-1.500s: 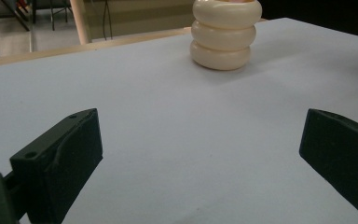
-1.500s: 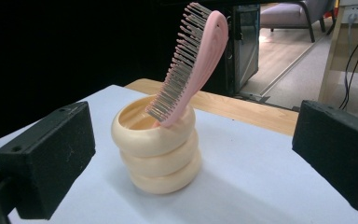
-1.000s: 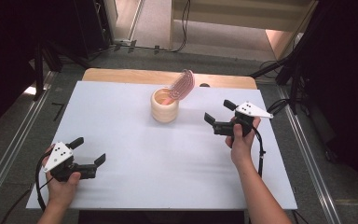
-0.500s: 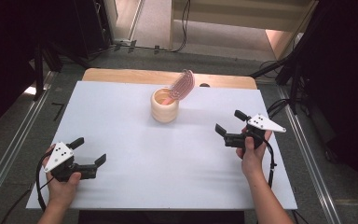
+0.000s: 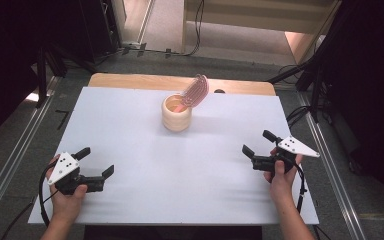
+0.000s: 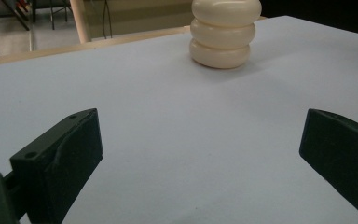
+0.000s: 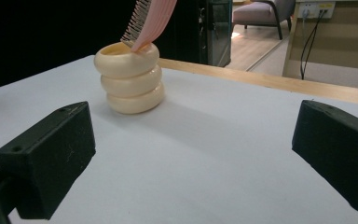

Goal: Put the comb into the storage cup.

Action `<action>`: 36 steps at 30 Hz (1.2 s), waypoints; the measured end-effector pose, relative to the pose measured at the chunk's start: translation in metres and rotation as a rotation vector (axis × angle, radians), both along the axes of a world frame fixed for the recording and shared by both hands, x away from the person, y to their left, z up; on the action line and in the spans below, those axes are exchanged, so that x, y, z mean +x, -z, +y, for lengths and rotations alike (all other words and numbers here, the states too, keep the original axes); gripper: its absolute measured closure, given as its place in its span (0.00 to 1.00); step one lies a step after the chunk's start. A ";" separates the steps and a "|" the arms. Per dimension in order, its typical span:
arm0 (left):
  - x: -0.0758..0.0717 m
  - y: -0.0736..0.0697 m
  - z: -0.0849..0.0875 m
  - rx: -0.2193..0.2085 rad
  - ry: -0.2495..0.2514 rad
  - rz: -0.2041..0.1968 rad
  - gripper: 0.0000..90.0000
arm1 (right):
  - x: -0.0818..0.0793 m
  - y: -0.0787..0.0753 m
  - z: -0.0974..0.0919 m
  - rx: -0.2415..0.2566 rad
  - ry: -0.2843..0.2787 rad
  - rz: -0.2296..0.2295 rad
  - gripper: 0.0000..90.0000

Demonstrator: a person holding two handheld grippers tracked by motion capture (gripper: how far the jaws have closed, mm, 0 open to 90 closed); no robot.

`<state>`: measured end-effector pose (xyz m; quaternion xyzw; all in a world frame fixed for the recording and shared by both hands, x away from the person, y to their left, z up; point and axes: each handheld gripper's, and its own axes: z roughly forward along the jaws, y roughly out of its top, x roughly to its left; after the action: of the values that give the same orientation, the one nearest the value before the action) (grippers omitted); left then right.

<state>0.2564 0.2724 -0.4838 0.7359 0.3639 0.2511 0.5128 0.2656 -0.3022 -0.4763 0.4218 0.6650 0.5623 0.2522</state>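
Your right gripper (image 5: 258,145) sits at about 4 o'clock on the table (image 5: 130,125), in your right hand (image 5: 280,175). Its 2 jaws stand wide apart with nothing between them, and they point toward 10 o'clock, roughly at the cup. In the right gripper view the same jaws rise at the lower left and lower right with bare white tabletop between them, and the cup (image 7: 129,84) stands beyond them, toward the upper left, well apart from both.

Your left gripper (image 5: 96,163) sits at about 8 o'clock on the table, in your left hand (image 5: 67,197). Its 2 jaws are also spread wide and grip nothing. They point toward 2 o'clock. In the left gripper view the cup (image 6: 223,35) stands far ahead at the top, a little right of centre, well clear of both jaws.

The cup (image 5: 176,113), a cream pot made of 3 stacked rounded rings, stands upright near 12 o'clock on the table, a little back from the centre. A pink comb (image 5: 194,92) stands in it, handle down inside, its toothed head leaning out over the rim toward 2 o'clock. In the right gripper view the comb (image 7: 151,18) rises from the cup's mouth, teeth on its left edge.

Both grippers are well apart from the cup and from each other.
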 end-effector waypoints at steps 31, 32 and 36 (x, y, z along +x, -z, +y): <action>0.000 0.000 0.001 -0.003 -0.003 0.001 0.00 | -0.053 0.030 -0.043 -0.035 0.049 0.045 0.00; 0.000 0.000 0.001 -0.003 -0.001 0.002 0.00 | -0.055 0.031 -0.045 -0.032 0.051 0.045 0.00; 0.000 0.000 0.001 -0.012 0.001 -0.002 0.00 | -0.060 0.032 -0.052 -0.029 0.071 0.035 0.00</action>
<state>0.2562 0.2738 -0.4837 0.7328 0.3647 0.2492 0.5176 0.2055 -0.3544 -0.5078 0.4514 0.6620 0.5358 0.2663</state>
